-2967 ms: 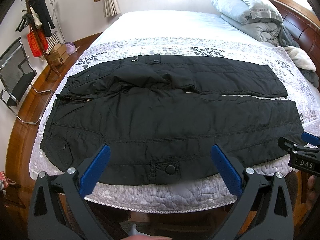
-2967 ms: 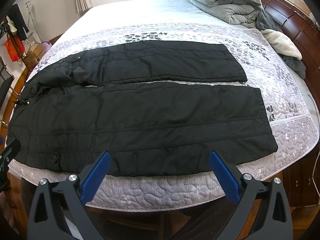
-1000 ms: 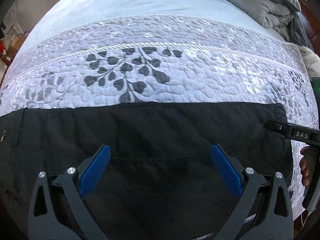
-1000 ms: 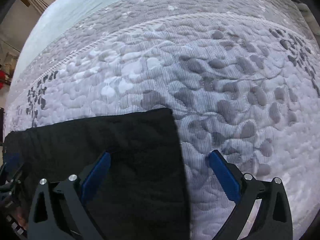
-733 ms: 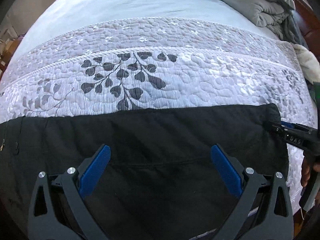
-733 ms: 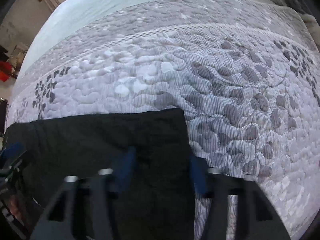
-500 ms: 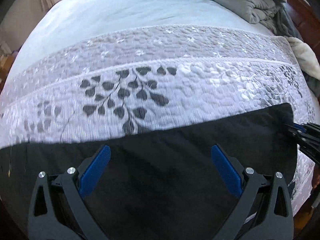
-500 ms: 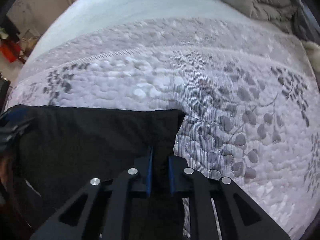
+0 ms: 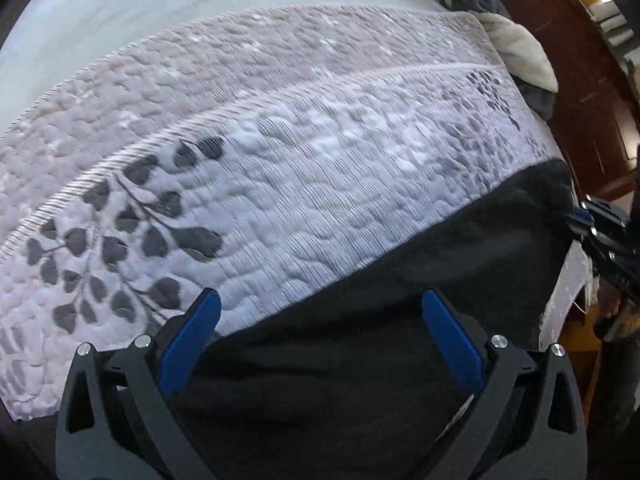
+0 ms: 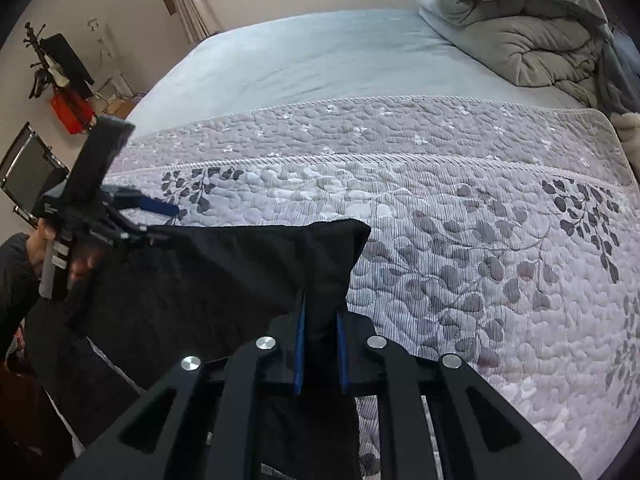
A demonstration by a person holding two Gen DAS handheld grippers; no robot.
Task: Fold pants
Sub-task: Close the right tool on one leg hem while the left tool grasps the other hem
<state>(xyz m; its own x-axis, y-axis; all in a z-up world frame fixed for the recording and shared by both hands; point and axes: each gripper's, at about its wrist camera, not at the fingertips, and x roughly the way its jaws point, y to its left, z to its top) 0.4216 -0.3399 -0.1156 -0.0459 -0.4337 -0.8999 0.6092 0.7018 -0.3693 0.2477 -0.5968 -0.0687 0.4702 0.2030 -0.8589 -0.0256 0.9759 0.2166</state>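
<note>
Right tool (image 10: 320,312) clamps a raised corner of the black pants (image 10: 224,280) above the quilted bed (image 10: 460,240); left tool (image 9: 320,320) is spread wide over the pants, gripping nothing.

Honestly there's no writing to read in either view. No label, brand tag or number shows on the black pants (image 10: 224,280), and the quilted bedspread (image 10: 460,208) only has a leaf and pebble pattern, no letters. The other gripper pokes in at the right edge of the left wrist view, but it's too dark and blurred to make out any lettering on its body. Same in the right wrist view: nothing legible on the gripper at the left edge.
</note>
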